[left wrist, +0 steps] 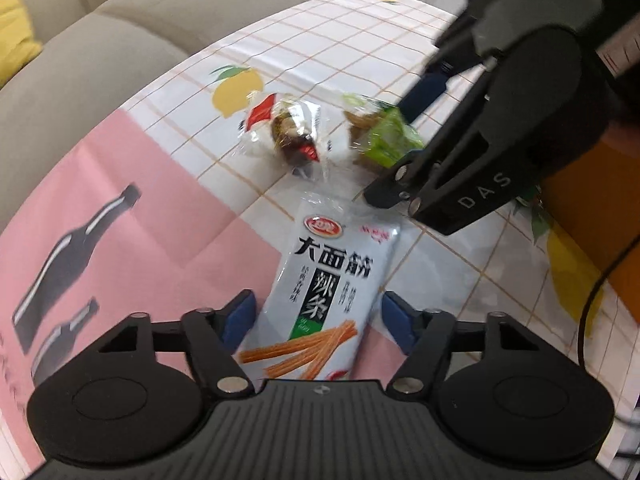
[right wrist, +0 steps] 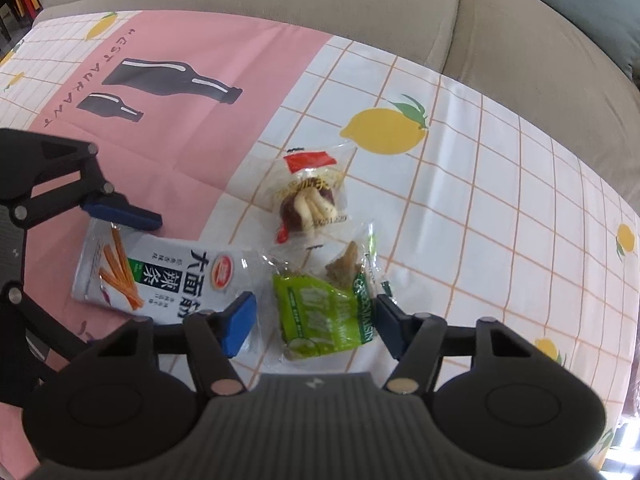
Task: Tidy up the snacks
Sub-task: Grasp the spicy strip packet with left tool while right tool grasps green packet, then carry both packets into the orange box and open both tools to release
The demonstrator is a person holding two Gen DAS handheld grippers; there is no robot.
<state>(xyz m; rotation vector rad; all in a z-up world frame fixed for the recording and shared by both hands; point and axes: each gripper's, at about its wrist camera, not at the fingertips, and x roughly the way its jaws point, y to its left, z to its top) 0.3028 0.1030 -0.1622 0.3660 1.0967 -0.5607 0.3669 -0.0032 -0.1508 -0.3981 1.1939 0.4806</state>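
Nearest your left lens, the left gripper [left wrist: 316,322] straddles the white spicy-strip packet [left wrist: 326,292], blue pads [left wrist: 239,318] standing just off each long edge, spread rather than pinching. Seen from the right wrist view, that same packet [right wrist: 160,276] lies at nine o'clock across the border of the pink panel [right wrist: 192,92] and the checked tablecloth [right wrist: 500,208]. Your right gripper [right wrist: 312,322] brackets the green snack pack [right wrist: 328,312] at six o'clock in its own view; its left pad [right wrist: 239,324] sits near the crinkled wrapper and the right one at its sealed edge, but whether they press yet you cannot tell from these frames. No earlier frame is offered, so only the present stance is reported. Between the two, toward twelve o'clock, the clear-wrapped pastry [right wrist: 310,196] waits untouched beside a printed lemon [right wrist: 384,130], with a beige sofa [right wrist: 520,40] behind the table. By all appearances you are at the grasping step for two snacks at once, sorting barely begun. Your next move calls for closing both pairs of pads squarely on the film, low enough to catch contents rather than slippery wrapper, then lifting without the packets, which overlap at their near corners, dragging each other.
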